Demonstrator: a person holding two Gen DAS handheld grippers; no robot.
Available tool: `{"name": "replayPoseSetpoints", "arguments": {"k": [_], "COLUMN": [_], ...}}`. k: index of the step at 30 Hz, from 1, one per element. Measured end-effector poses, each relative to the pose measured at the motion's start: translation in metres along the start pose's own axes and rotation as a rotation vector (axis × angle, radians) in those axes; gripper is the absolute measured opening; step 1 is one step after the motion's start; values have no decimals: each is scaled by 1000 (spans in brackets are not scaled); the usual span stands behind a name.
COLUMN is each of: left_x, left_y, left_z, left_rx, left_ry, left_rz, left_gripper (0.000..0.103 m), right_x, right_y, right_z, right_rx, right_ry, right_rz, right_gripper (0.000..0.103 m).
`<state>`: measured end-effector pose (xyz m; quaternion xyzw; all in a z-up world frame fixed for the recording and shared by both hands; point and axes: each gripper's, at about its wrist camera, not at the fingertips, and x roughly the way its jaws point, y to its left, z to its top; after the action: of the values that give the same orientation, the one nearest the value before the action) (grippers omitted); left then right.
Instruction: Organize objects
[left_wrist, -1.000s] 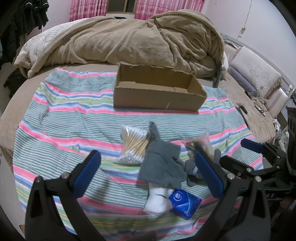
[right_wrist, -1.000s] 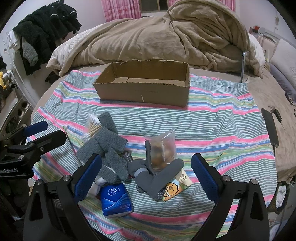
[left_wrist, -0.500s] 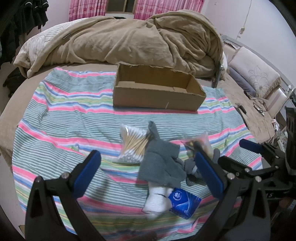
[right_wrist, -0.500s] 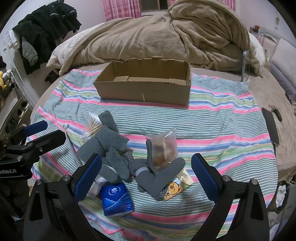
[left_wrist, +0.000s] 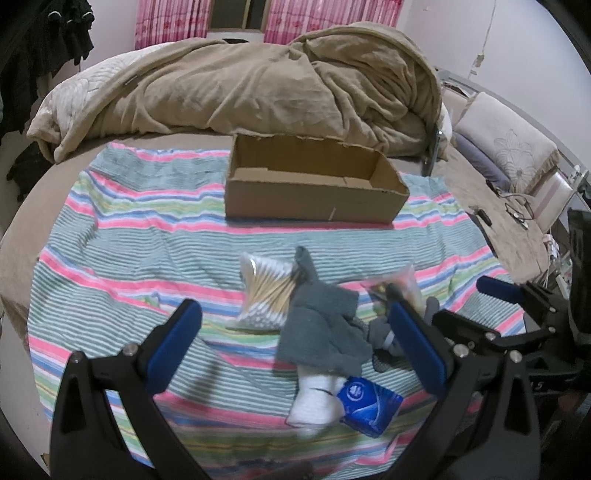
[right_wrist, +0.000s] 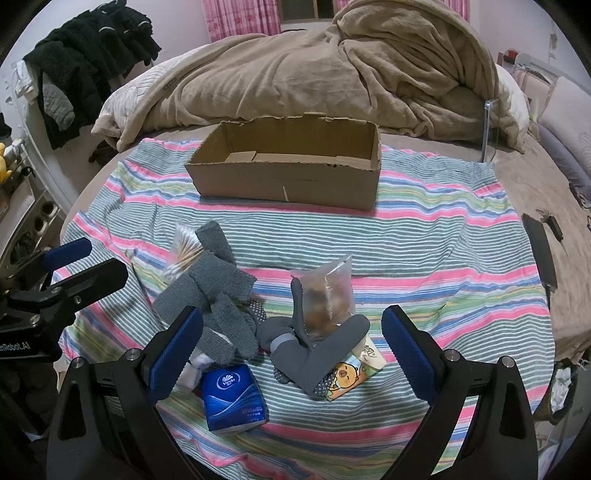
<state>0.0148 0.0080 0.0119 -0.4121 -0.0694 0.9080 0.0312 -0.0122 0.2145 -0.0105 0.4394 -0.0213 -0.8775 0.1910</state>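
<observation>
**Soft pile, empty box: pick by the thick folds**

Both your left gripper (left_wrist: 295, 350) and right gripper (right_wrist: 291, 350) hover with jaws wide, holding nothing. The pile lies near you on the striped cloth (right_wrist: 424, 236); the cardboard box (right_wrist: 288, 177) sits far, apparently empty. The grey gloves (right_wrist: 210, 291) look light and limp, so pinch a bunched fold. The snack bag (right_wrist: 328, 295) looks slippery; take its top edge gently.

The left gripper (left_wrist: 295, 343) and the right gripper (right_wrist: 291, 345) share one build: matte black, angular plastic arms, each finger (right_wrist: 173, 352) faced with a ribbed royal-blue pad. Round silver screws stud the arms near each pad's base. At nine o'clock in the right wrist view, the left gripper's body carries white lettering.
</observation>
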Motion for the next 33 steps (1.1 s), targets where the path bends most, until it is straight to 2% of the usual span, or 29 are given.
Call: {"name": "replayPoseSetpoints", "arguments": {"k": [16, 33], "left_x": [15, 76], "left_y": [10, 46], "left_z": [-1, -4], "left_rx": [-19, -36], "left_ry": [31, 143], "left_rz": [-19, 7], "left_gripper": [102, 102], "right_x": [14, 58], "right_y": [-12, -40], "right_z": [6, 2], "right_rx": [28, 73], "right_ry": [27, 111], "right_rz": [-6, -27], "right_gripper": [99, 99]}}
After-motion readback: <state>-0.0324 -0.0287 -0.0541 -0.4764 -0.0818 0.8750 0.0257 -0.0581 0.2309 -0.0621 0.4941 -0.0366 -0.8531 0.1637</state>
